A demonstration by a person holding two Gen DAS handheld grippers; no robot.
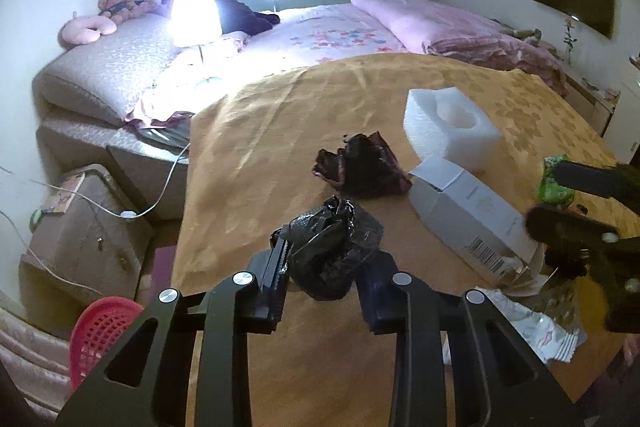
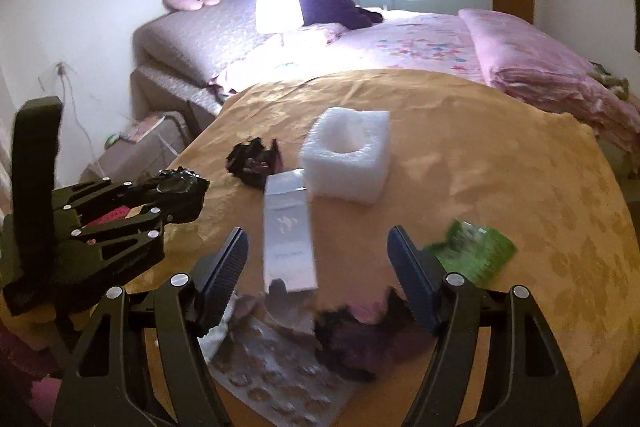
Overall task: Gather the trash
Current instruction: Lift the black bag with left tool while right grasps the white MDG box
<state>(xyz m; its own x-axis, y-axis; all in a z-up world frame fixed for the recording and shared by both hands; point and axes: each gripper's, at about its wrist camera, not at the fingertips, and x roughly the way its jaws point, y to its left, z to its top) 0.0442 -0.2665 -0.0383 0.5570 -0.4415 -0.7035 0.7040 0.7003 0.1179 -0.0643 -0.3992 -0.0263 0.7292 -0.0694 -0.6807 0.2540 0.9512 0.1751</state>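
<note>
Left gripper (image 1: 324, 259) clamps the crumpled black plastic bag (image 1: 334, 251); right gripper (image 2: 316, 263) hangs open over the grey cardboard carton (image 2: 289, 227). Keep the clamp firm while carrying toward the red mesh basket (image 1: 105, 333), likely the bin.

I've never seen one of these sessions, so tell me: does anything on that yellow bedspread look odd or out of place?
Yes: rubbish lies scattered on the bedspread: a foam block, a small box lying flat with its end torn open, a green wrapper and a dark crumpled wrapper. The left gripper holds a black bag.

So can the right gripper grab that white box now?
Probably yes. The right gripper is open and the white box lies straight ahead between its fingers, with nothing on top of it.
</note>
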